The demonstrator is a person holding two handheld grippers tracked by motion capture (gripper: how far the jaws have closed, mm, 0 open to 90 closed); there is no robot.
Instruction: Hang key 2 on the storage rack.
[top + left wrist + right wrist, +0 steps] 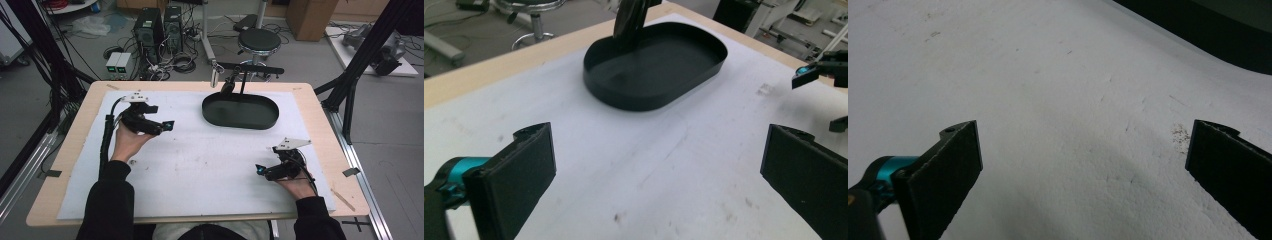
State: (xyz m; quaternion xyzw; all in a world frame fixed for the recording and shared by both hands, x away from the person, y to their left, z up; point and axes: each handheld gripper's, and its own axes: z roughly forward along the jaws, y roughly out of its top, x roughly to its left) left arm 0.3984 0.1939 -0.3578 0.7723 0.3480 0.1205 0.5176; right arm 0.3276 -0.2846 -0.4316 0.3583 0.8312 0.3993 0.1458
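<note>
While the left gripper (167, 125) hovers over the white mat (200, 170) at the table's left, held in the person's left hand (129, 140), its jaws stand wide apart with nothing between them (bare mat shows in the gap). Farther back, right of centre, the black oval tray (240, 111) sits flat on the mat, well apart from both grippers. Near the front right, the right gripper (261, 170) rests low, jaws likewise spread and unladen.
</note>
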